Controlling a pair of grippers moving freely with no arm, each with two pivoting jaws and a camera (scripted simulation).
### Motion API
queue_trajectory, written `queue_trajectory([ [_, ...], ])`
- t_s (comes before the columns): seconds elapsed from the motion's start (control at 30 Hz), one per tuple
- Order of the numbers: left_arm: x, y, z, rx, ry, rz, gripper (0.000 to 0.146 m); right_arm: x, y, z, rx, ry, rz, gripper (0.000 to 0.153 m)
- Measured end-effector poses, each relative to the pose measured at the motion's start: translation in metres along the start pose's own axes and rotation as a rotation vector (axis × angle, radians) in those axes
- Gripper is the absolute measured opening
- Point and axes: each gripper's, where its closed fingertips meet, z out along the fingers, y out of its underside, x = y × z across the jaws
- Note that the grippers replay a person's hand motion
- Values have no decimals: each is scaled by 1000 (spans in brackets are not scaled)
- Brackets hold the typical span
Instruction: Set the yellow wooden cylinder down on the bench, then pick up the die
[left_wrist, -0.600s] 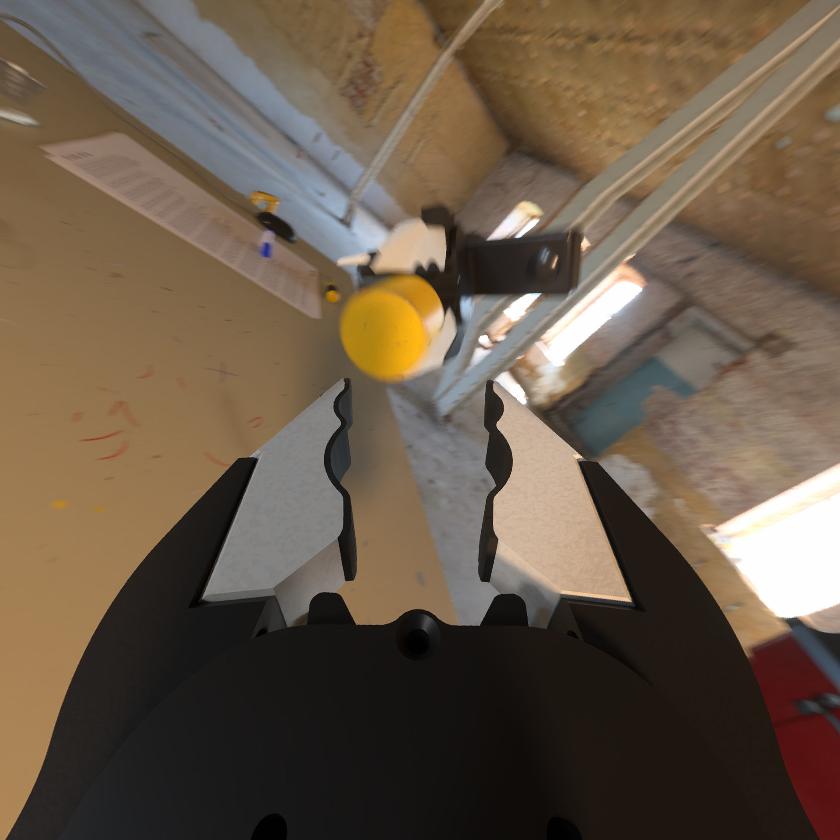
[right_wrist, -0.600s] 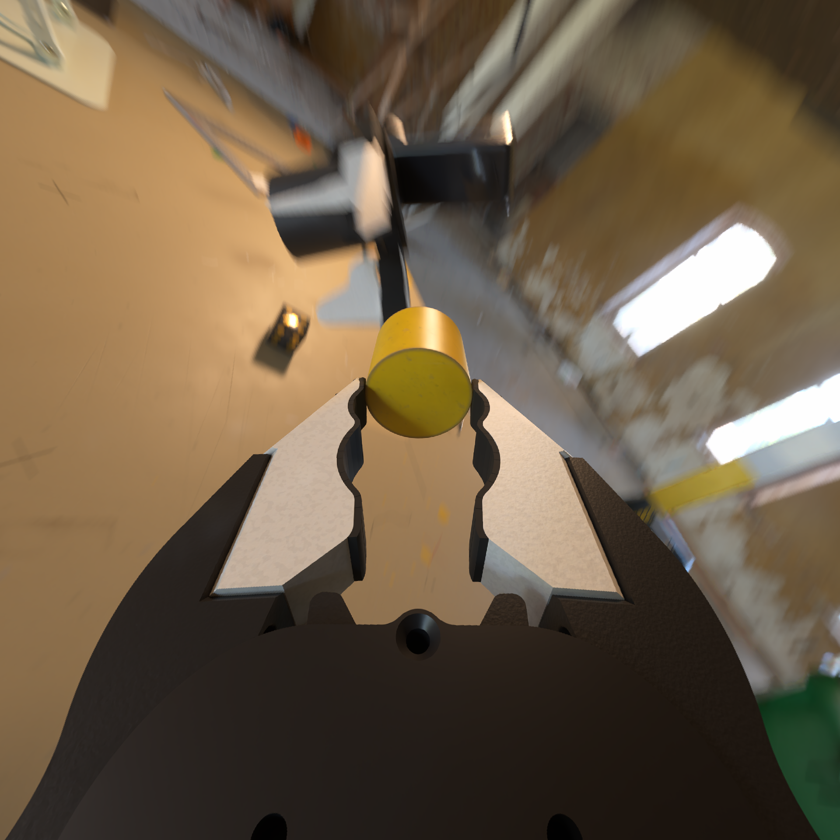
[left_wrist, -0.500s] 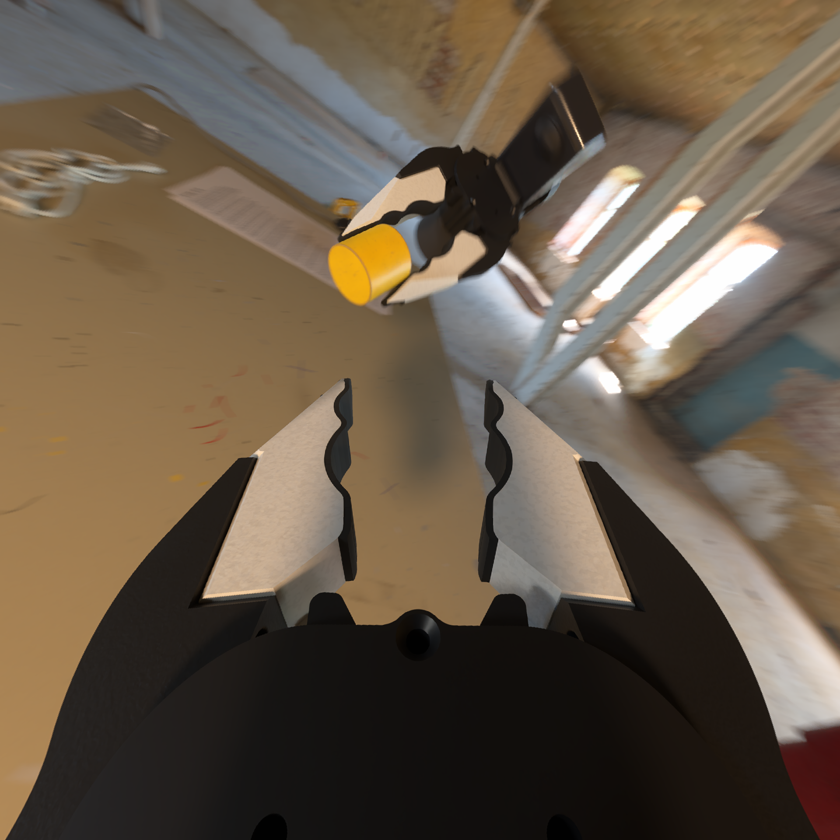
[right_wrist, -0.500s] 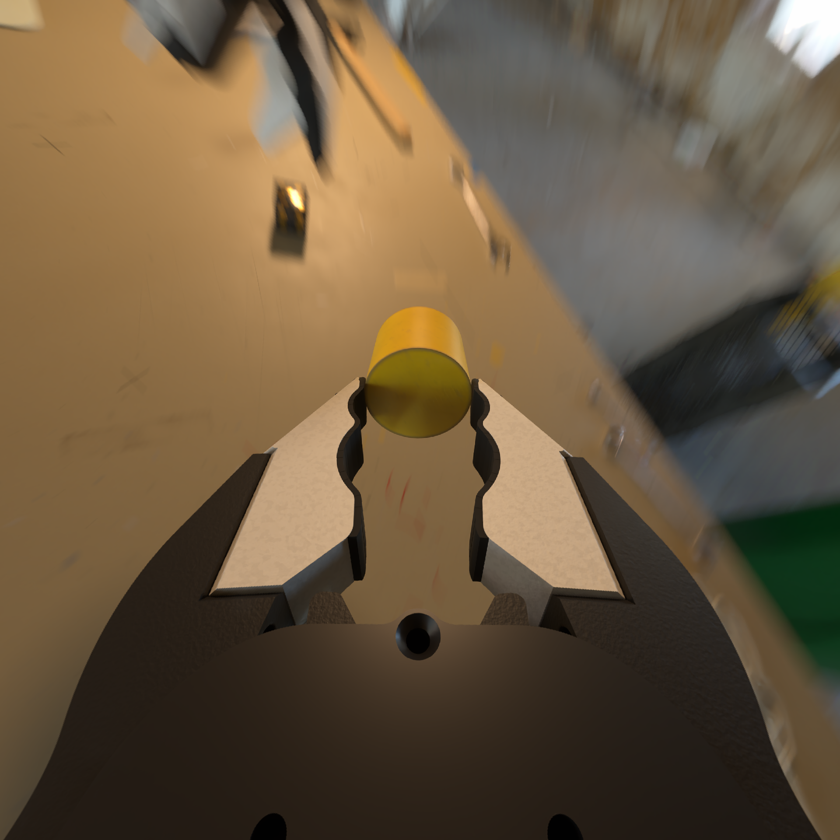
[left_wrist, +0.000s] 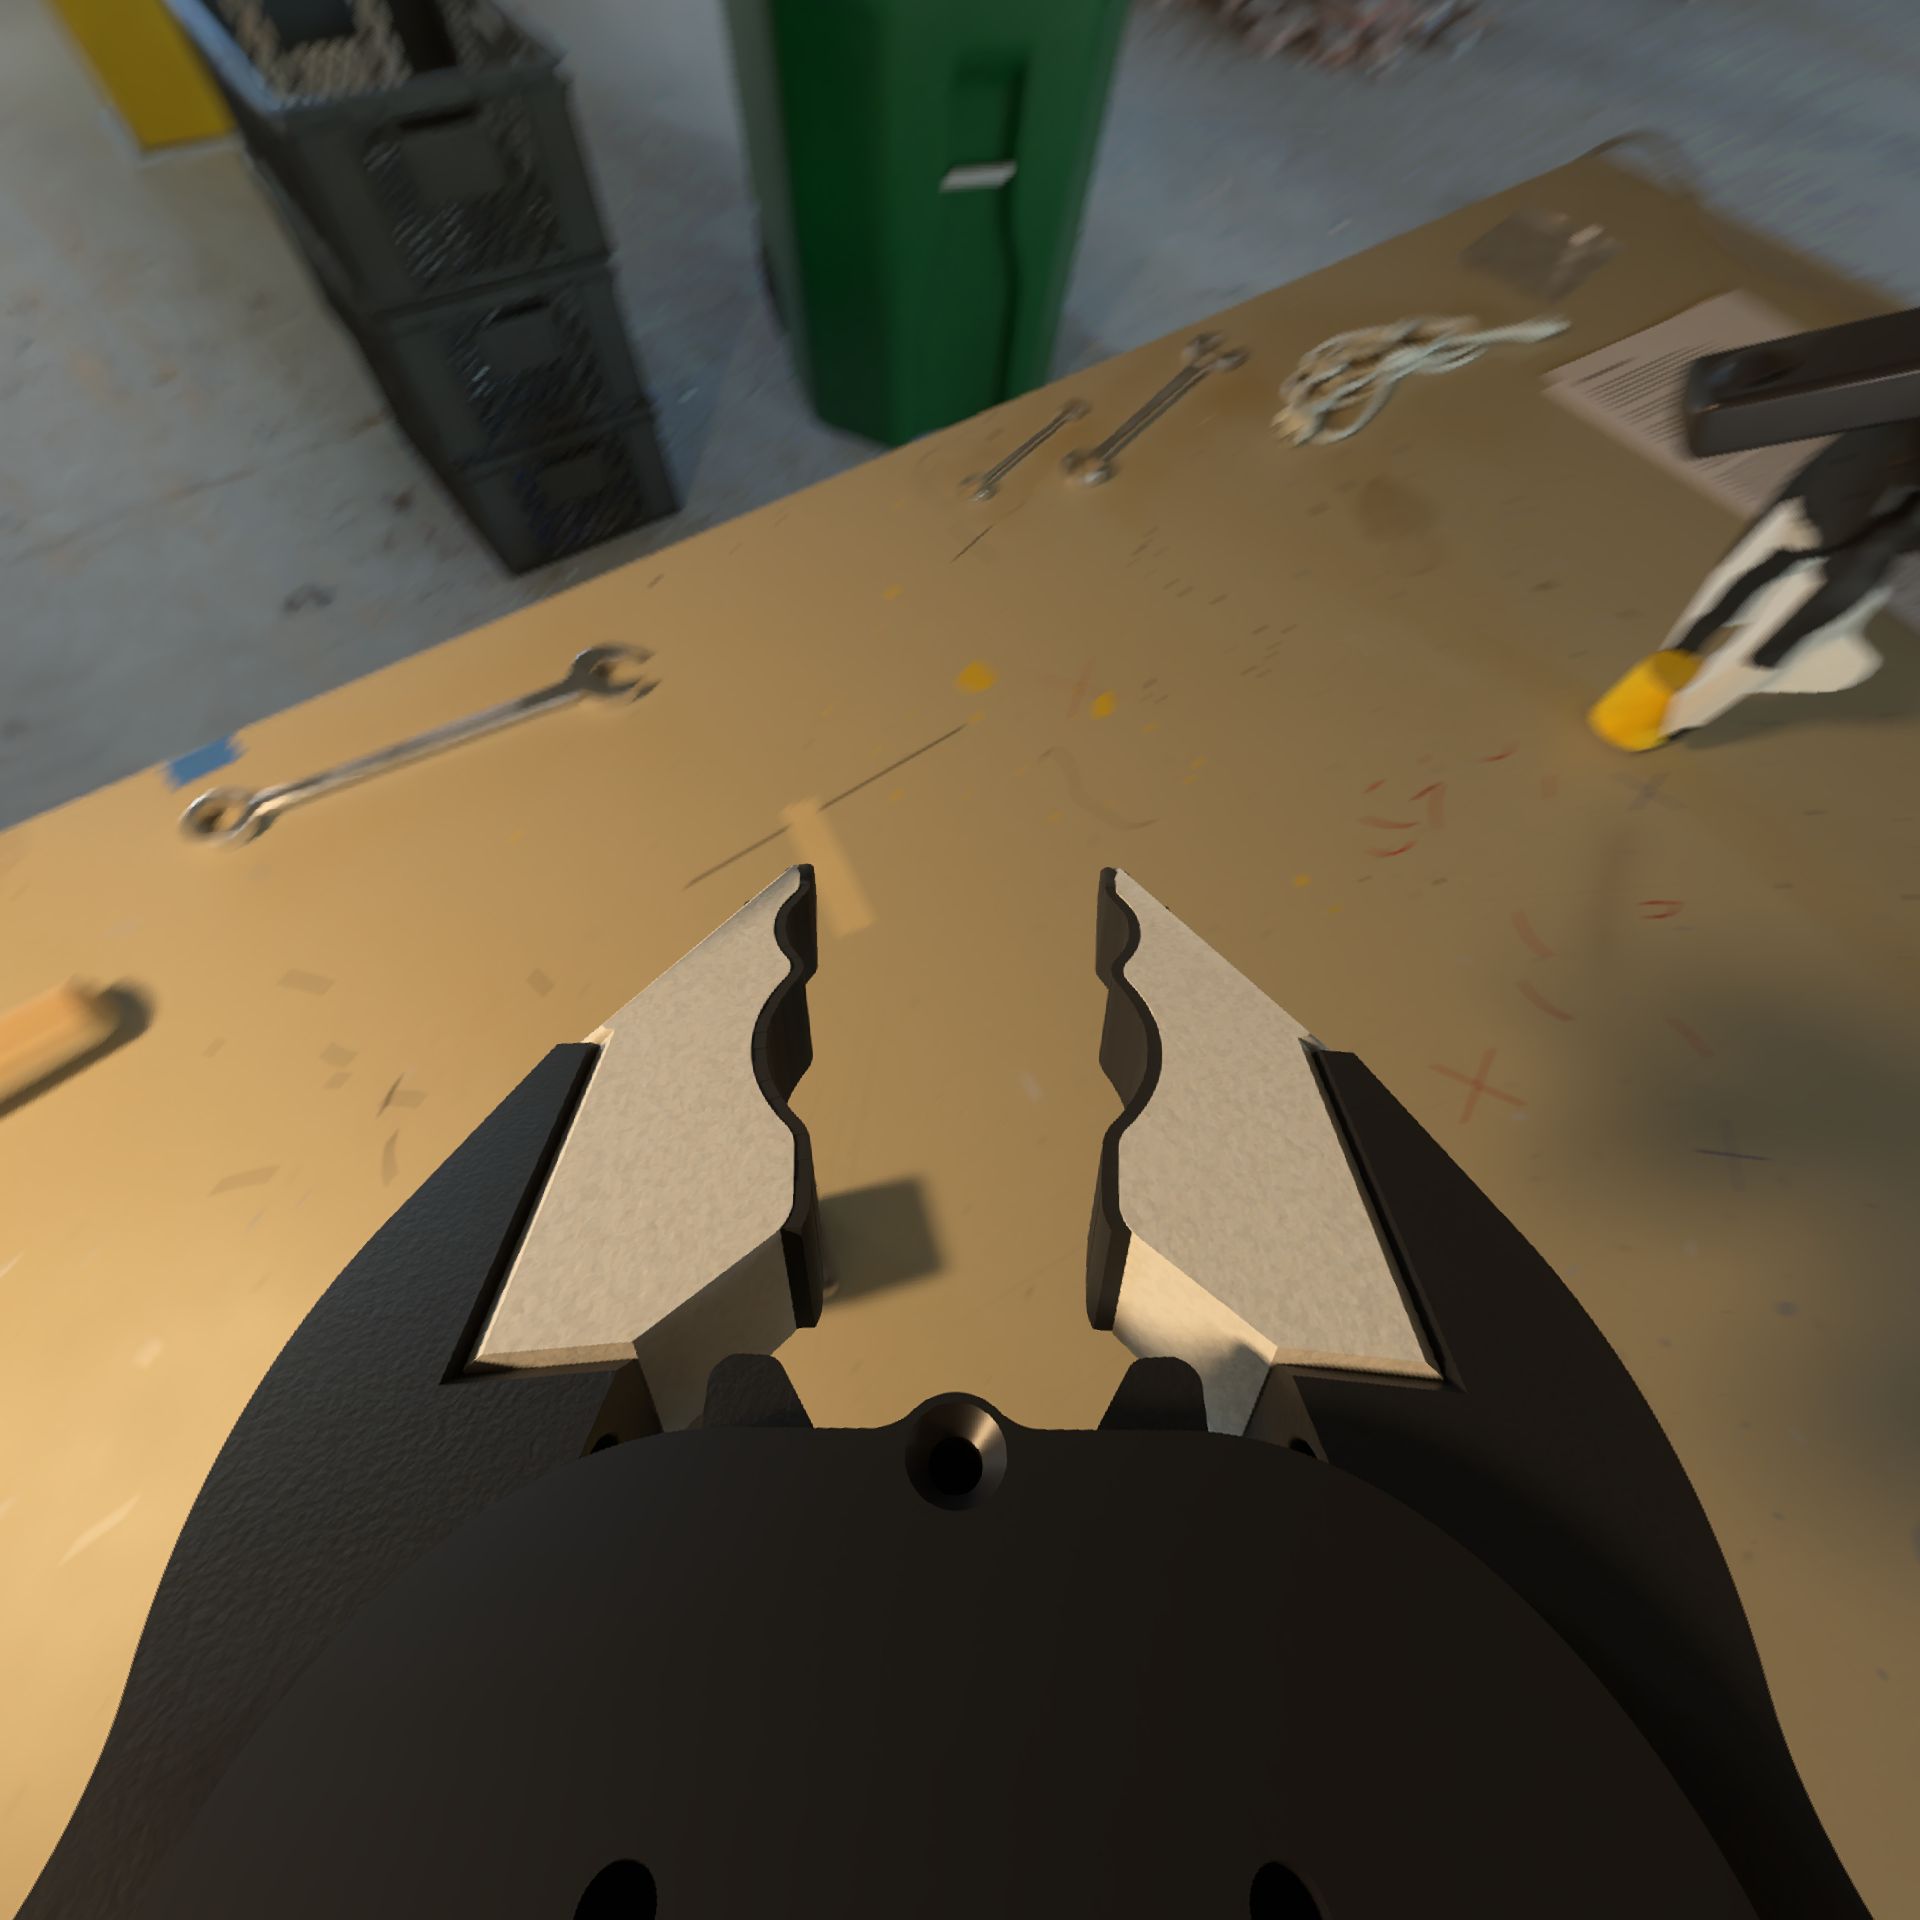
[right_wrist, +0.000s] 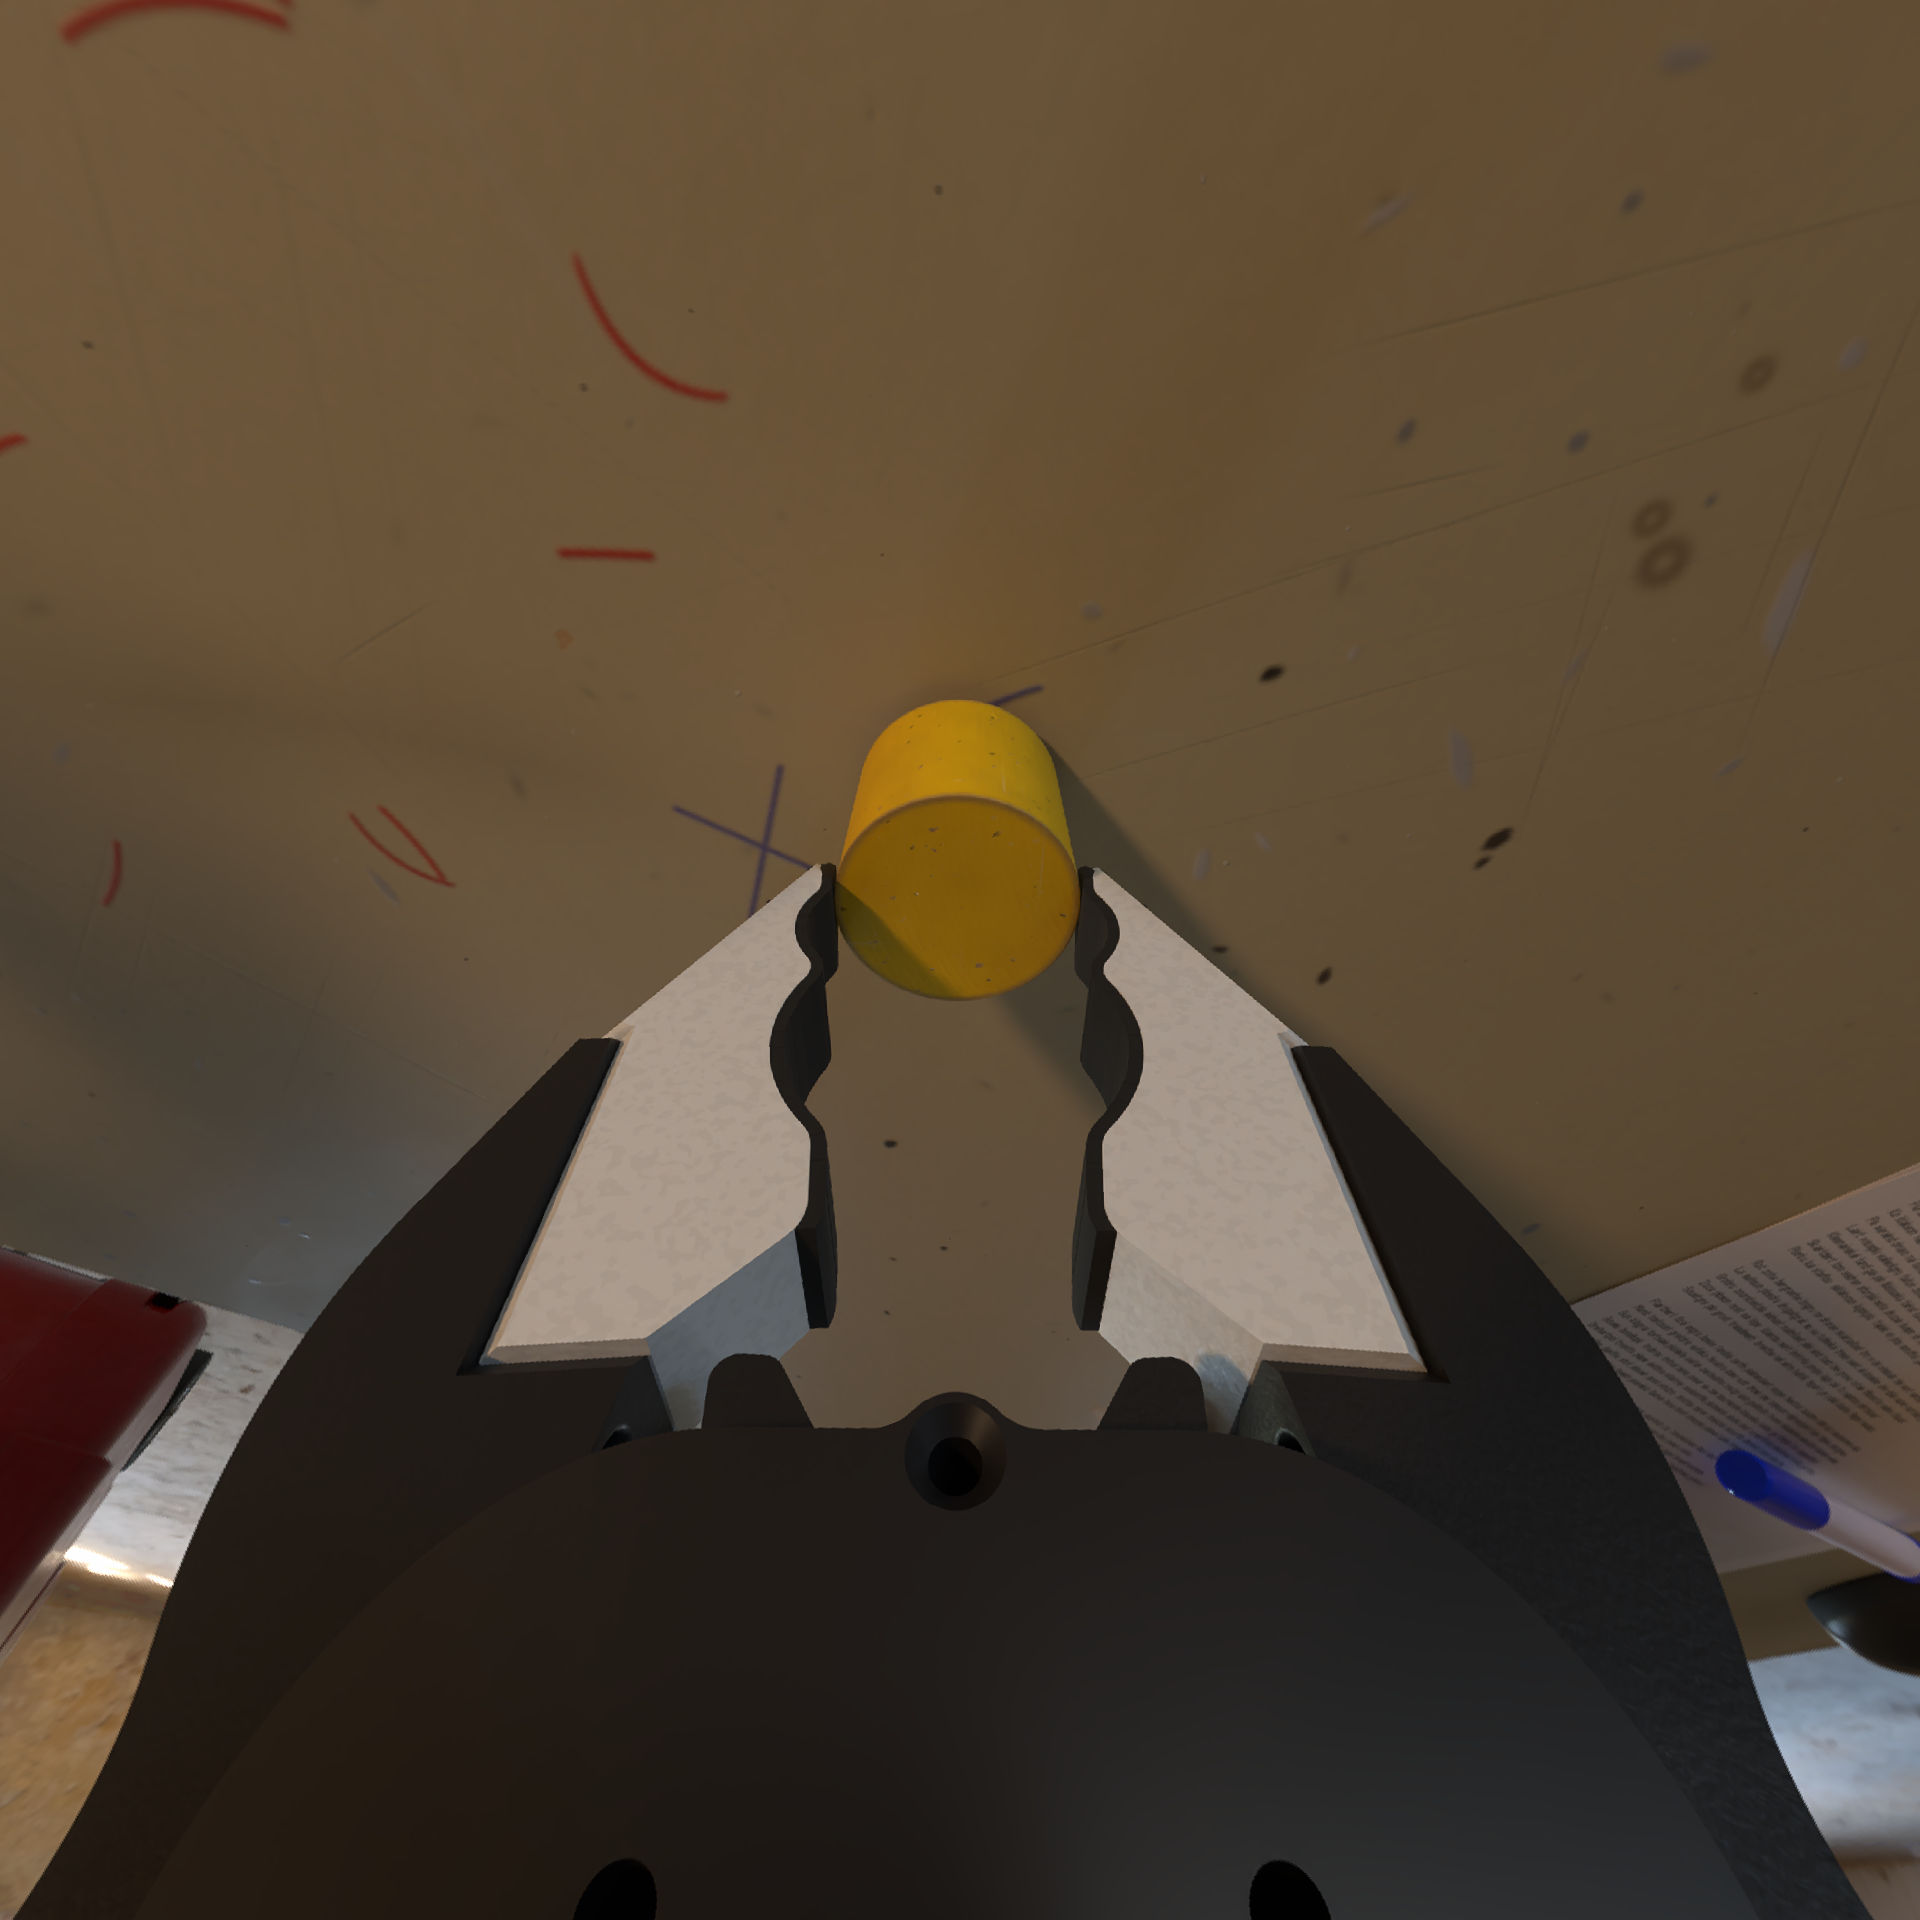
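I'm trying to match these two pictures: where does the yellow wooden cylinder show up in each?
Left wrist view: yellow wooden cylinder far right, held low over the bench by the right gripper.
Right wrist view: centre, between its fingers.
Shared landmark: the printed sheet on the bench.

Your left wrist view sits behind the left gripper and looks forward and down along its parted fingers from well above the bench. Beyond the fingertips it takes in the bench's far edge, wrenches to the left of the fingers, and floor past that.

Your right wrist view sits behind the right gripper, facing almost straight down, close to the bench surface, which fills the picture ahead of the fingertips.

Both views share the yellow wooden cylinder between the right fingertips: you see it, with the right gripper, far right of the left fingers, beside the red scribbles.
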Motion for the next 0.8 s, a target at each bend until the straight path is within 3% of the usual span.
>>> queue_trajectory([
  [0.17,-40,32,-14,-135,-137,-47,58,1,-2,-3,26,10,6,46],
  [0.23,-49,45,-19,-184,-149,-74,58,1,-5,-19,100,20,16,59],
  [0.5,-56,107,-16,-471,-93,-154,49,0,-9,-94,419,186,-3,61],
  [0.8,-60,147,24,-747,-191,-202,57,0,-13,-82,341,200,-31,62],
])
